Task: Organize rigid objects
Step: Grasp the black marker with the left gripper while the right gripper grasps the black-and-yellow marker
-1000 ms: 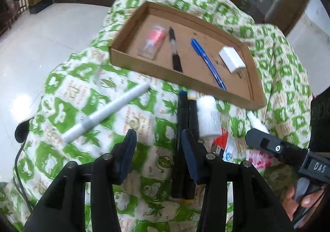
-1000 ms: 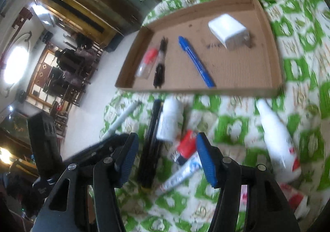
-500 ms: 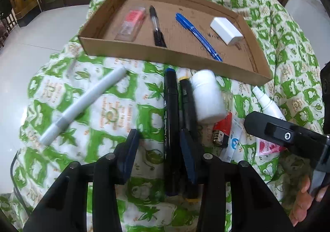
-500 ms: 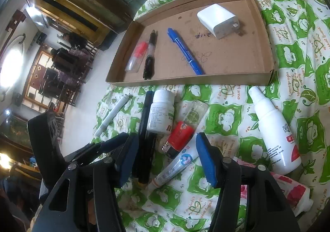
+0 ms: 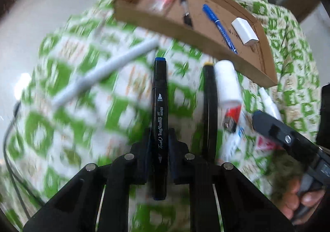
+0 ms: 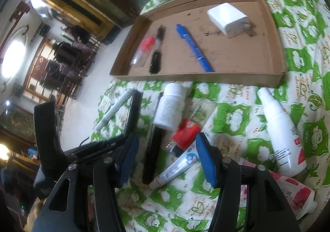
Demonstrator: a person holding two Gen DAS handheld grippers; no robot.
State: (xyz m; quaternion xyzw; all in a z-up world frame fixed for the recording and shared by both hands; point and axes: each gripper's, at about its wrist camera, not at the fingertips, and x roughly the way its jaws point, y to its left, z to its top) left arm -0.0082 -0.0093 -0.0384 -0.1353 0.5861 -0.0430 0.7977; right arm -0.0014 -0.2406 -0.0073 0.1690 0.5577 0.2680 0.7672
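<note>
The left claw is closing, pinching the black marker lengthwise off the green-patterned cloth, likely bound for the cardboard tray, while the right claw hovers spread, narrowing slightly above a tube.

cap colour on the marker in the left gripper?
Blue cap on a black marker, pinched in the left gripper. The left wrist view shows it best.
</note>
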